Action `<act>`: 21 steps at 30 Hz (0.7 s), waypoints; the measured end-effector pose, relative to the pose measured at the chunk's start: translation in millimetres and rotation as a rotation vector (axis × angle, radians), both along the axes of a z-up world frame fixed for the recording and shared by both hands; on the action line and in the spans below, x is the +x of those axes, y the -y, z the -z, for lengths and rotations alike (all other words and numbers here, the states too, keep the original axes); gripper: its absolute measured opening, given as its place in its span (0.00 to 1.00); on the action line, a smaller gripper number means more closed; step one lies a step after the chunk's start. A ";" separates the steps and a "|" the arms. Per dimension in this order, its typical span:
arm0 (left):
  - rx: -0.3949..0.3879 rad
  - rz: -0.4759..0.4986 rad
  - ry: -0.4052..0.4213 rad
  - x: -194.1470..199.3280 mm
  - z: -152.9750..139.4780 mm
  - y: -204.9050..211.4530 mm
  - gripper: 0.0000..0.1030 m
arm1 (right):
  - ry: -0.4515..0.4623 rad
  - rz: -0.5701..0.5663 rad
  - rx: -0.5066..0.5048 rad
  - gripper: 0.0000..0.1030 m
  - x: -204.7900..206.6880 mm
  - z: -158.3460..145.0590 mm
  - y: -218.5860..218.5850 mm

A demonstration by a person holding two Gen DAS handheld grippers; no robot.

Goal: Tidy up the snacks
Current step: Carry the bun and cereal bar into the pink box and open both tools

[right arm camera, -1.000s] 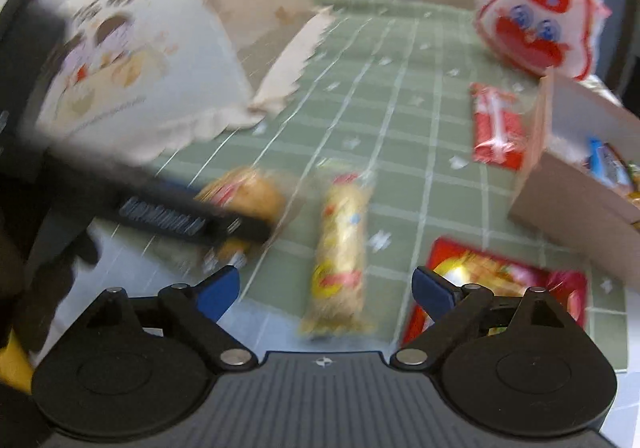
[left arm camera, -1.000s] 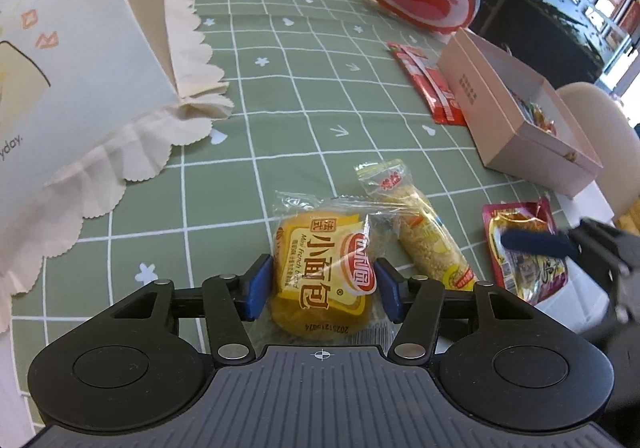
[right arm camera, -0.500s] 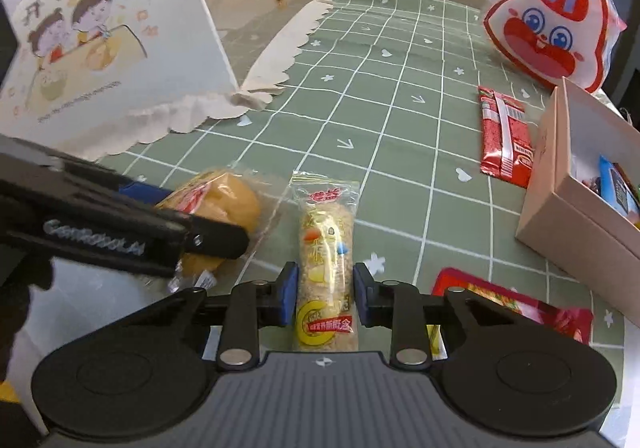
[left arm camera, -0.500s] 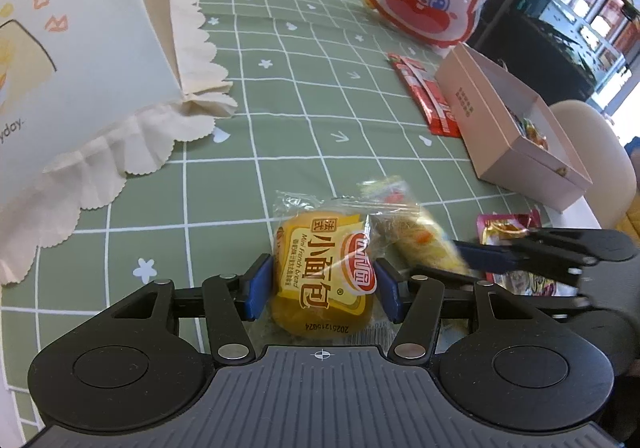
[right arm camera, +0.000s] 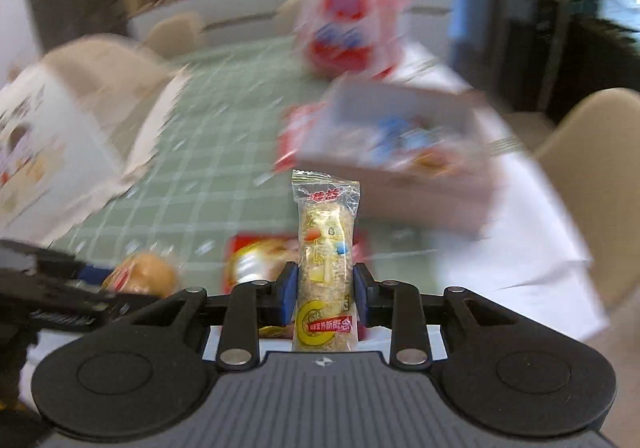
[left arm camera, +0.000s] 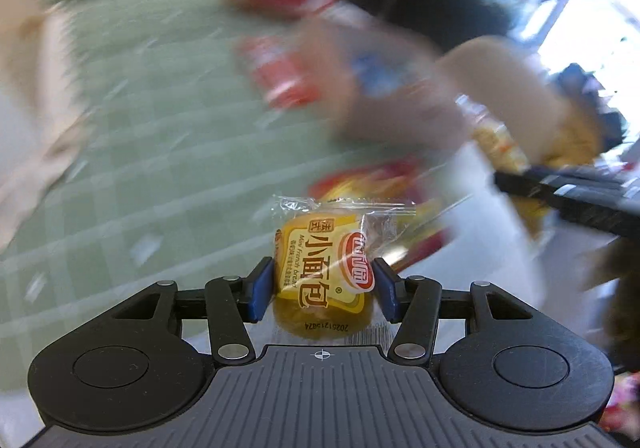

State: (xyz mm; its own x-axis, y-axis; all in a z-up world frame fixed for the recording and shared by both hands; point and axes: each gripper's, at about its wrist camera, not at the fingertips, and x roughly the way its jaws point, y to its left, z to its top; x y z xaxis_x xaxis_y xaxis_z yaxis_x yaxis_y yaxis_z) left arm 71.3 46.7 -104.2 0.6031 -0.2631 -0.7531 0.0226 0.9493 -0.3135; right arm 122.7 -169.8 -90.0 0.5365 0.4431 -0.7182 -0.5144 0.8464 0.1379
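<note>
Beige chairs (right arm camera: pixel 596 184) around a green-checked table (left arm camera: pixel 168 120) — bright window (left arm camera: pixel 580 8) beyond.

Both my grippers are loaded and tilted downward.

My left gripper (left arm camera: pixel 323 288) has its blue pads on either side of a yellow bread packet (left arm camera: pixel 323 276); its jaws stand wide and are closing a little on it, the left pad at the packet's edge, the right pad against its wrapper. My right gripper (right arm camera: pixel 323 298) has its jaws drawn narrow, both blue pads pressed flat on the sides of a slim cereal bar (right arm camera: pixel 325 268), which stands upright between them and reaches well past the fingertips. In the right wrist view the left gripper's black fingers show at the left edge, blurred.
</note>
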 end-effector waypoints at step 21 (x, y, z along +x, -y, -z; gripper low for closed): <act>0.209 0.143 -0.060 260.7 11.1 85.1 0.55 | 0.136 0.429 0.043 0.28 -10.3 -41.3 92.0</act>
State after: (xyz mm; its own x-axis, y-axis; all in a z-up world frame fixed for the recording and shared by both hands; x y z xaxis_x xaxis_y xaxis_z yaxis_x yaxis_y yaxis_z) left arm 332.1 -38.4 -115.3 0.5239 -0.1776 -0.8331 0.1488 0.9821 -0.1158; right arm 112.4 -261.8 -48.7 0.7662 0.1880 -0.6144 -0.1340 0.9820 0.1334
